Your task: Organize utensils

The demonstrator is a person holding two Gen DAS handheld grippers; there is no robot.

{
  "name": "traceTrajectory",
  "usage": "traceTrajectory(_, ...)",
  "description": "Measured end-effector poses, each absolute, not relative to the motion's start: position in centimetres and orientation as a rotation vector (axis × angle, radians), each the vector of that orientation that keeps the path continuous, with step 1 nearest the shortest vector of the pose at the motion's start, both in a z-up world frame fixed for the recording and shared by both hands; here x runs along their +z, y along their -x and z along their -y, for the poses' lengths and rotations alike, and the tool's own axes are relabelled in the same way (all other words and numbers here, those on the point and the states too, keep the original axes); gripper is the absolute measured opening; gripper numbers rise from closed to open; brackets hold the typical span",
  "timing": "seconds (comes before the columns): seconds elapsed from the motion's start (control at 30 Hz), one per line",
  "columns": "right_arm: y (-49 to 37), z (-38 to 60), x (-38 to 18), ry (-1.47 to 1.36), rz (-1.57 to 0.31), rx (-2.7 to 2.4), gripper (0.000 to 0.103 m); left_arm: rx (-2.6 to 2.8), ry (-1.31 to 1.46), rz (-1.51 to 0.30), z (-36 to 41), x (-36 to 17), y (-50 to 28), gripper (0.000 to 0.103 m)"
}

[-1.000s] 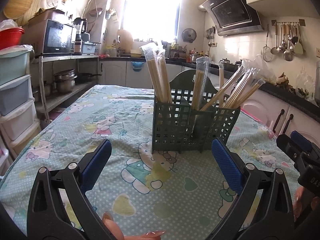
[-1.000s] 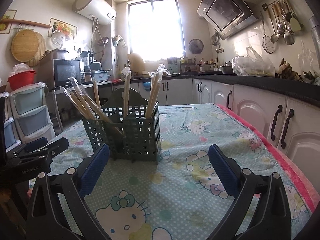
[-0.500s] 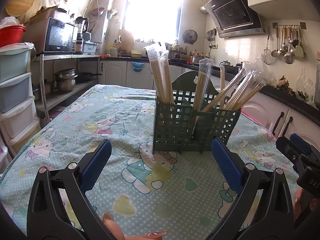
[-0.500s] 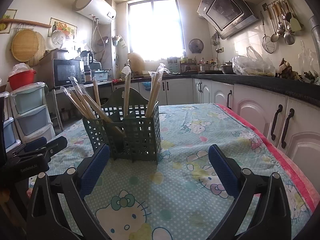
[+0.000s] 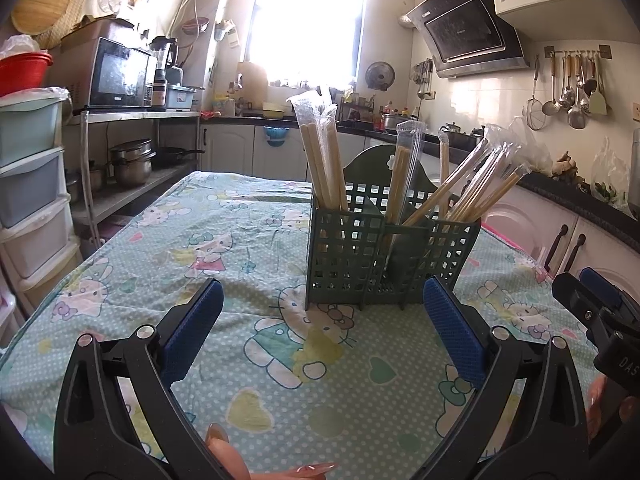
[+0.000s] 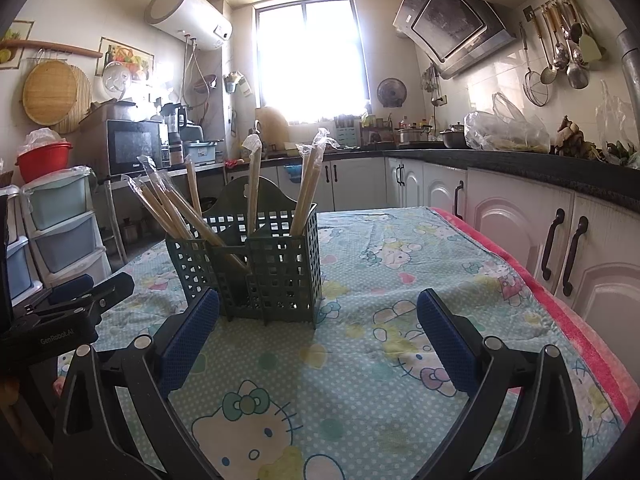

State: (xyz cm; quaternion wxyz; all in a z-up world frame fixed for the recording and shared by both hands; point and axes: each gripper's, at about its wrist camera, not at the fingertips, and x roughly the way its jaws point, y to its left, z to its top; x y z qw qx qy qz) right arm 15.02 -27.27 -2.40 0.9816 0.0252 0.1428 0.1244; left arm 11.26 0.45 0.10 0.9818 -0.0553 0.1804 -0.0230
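Both grippers, left and right, hover before the basket (jaws wide, empty); a clumsy reach could topple it.

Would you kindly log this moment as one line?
left hand-held gripper: open, empty | right hand-held gripper: open, empty | chopsticks: in caddy | tablecloth: bare

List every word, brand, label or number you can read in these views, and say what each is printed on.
"GenRobot.AI": on the black body of the left gripper, seen in the right wrist view.
"DAS", cut off at the frame edge: on the right gripper, seen in the left wrist view.
Microwave badge and range hood logo: too small to read.
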Motion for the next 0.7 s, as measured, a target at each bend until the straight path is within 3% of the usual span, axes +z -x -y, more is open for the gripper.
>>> traceTrajectory(0.7,-14.98,27.21,-2.33,-0.053,-0.288,0.251,0.097,-0.05,0.109,-0.361,-0.38,0.16,-11.28,0.092)
